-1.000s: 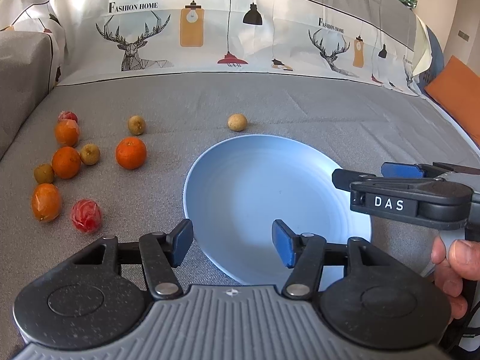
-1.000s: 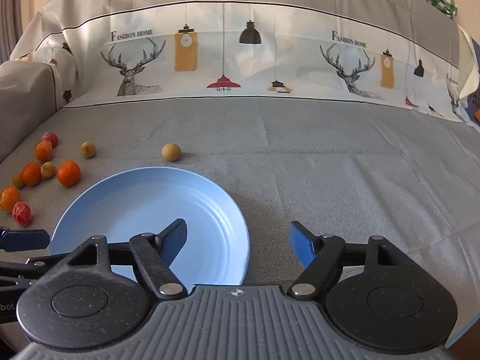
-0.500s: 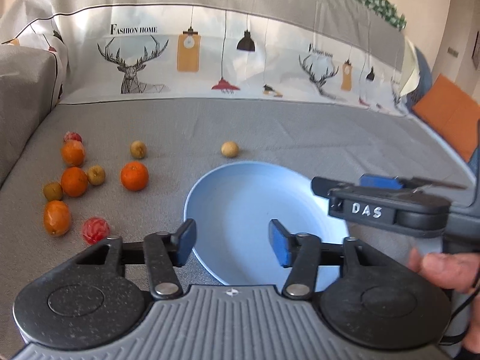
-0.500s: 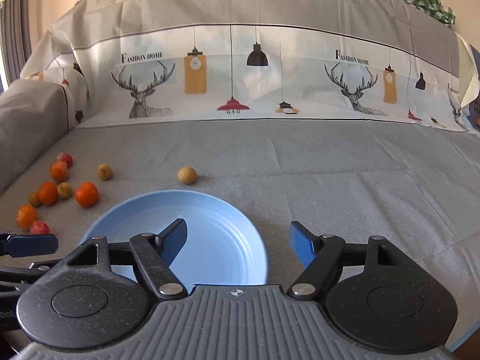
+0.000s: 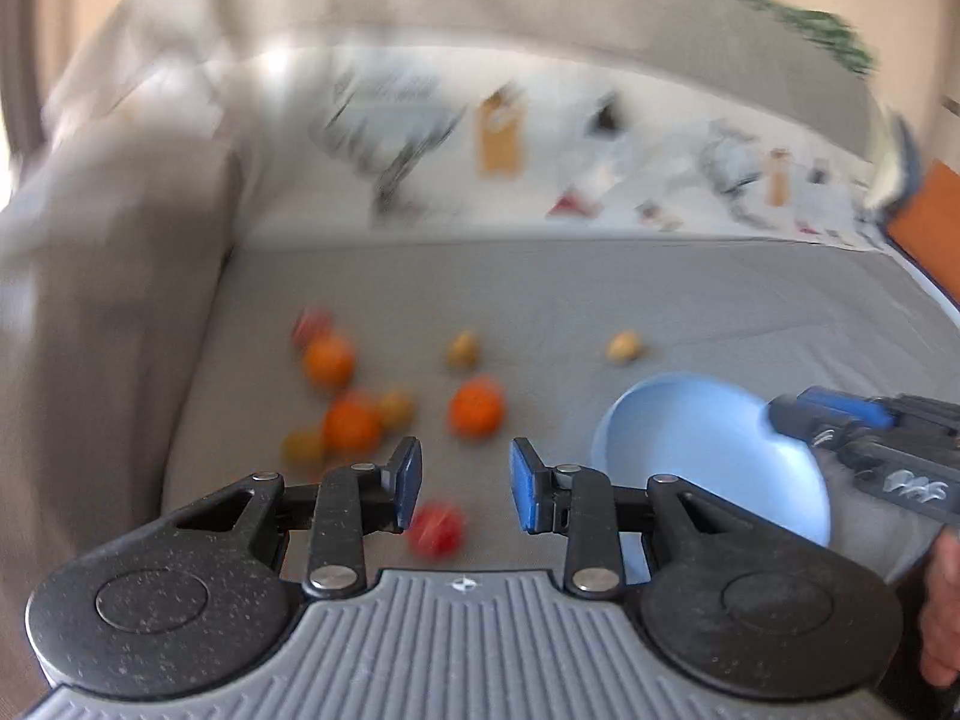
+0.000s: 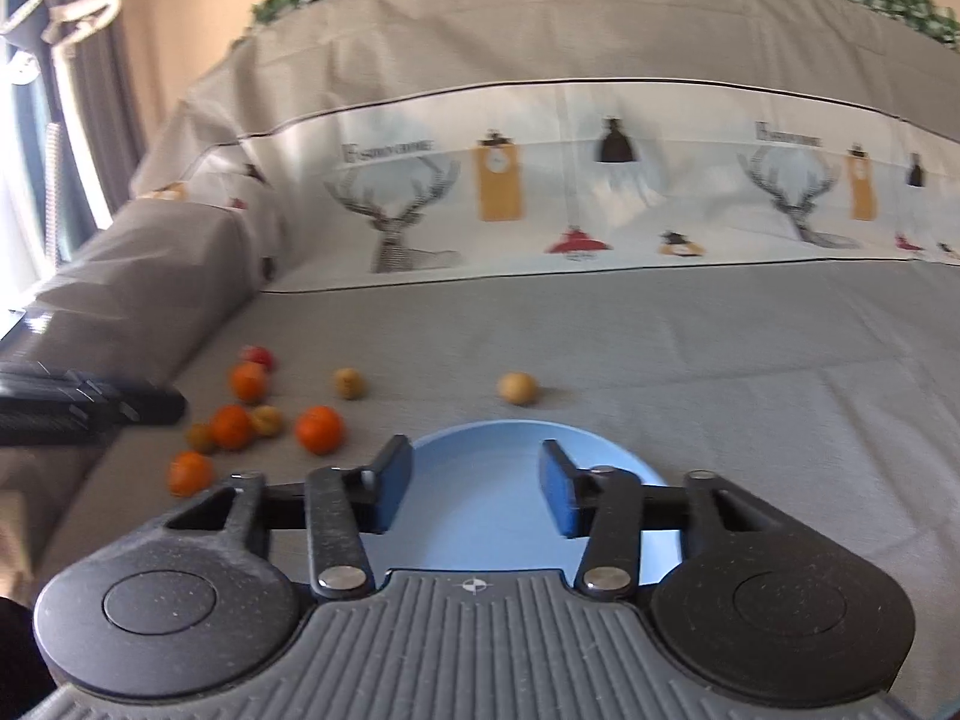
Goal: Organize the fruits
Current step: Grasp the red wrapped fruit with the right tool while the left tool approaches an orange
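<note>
Left wrist view: left gripper (image 5: 465, 487), blue pads narrowing but empty, should centre over the blurred red round fruit (image 5: 436, 529) beside the pale blue round plate (image 5: 708, 450) before pinching; right gripper (image 6: 474, 491) likewise part-spread, empty.

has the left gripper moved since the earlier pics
Yes. The left gripper swung left: its jaws, which have just been closing on nothing, framed the blue plate earlier and now frame grey cloth beside the red fruit.

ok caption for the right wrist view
Right gripper open and empty above the blue plate, fruit scattered at left.
</note>
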Available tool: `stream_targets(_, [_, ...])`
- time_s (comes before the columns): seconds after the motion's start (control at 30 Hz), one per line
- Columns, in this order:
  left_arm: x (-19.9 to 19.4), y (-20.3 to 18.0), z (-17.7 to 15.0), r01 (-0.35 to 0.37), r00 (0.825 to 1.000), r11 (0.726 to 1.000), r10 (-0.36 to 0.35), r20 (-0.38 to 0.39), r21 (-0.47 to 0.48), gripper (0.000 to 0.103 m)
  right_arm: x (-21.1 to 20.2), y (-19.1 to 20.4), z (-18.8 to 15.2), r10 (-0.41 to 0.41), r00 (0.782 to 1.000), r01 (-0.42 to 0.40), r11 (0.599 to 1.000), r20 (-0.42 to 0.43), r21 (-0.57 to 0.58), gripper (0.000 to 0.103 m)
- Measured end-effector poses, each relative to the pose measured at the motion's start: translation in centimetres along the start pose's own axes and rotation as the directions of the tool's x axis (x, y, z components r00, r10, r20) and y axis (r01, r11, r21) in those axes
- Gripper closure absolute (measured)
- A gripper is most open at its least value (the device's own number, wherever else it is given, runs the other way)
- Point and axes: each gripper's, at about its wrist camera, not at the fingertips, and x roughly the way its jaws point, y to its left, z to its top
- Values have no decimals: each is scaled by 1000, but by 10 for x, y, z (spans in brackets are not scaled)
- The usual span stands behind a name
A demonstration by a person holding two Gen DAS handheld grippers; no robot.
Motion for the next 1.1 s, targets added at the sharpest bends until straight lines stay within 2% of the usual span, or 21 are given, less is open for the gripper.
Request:
stream_targets(0.07, [-6,16,2,13,999,996,-9,43,-92,69,1,9,3,48,999,-48,999,1,6,67])
stream_targets(0.23, [-8,32,4,4,998,983,8,64,-186,69,10,37,6,147,989,-147,989,-15,-20,68])
stream_targets(0.3, [-4,40,7,8,999,975,3,47,-223,69,17,49,4,176,984,-177,983,-31,-42,68])
stream_targets(0.53, [10,63,8,-71,997,947,58,-49,-314,68,51,92,-8,248,960,-264,956,-129,-129,67])
stream_targets(0.63, [19,65,8,-99,993,944,71,-99,-315,63,68,108,-11,251,956,-274,948,-149,-163,67])
stream_targets(0.67, [22,65,8,-109,991,944,77,-111,-310,57,74,112,-12,250,955,-276,946,-157,-172,65])
stream_targets(0.7, [25,65,9,-115,989,944,81,-121,-309,54,79,116,-12,246,955,-274,944,-164,-184,62])
stream_targets(0.77, [30,65,9,-128,986,943,89,-140,-307,50,91,123,-14,223,959,-259,942,-177,-213,50])
stream_targets(0.97, [52,70,11,-160,973,938,97,-209,-308,50,119,129,-22,200,949,-255,941,-243,-221,50])
stream_targets(1.0, [56,69,11,-163,971,940,98,-219,-300,50,122,129,-22,214,944,-269,940,-252,-211,50])
stream_targets(1.03, [58,68,11,-167,969,942,101,-227,-291,50,123,129,-23,229,938,-285,937,-261,-203,58])
stream_targets(1.07, [61,67,12,-171,966,944,105,-235,-282,50,122,130,-23,244,933,-301,931,-264,-207,70])
stream_targets(1.1, [63,67,12,-174,964,946,107,-242,-274,50,120,132,-23,249,932,-310,924,-263,-222,73])
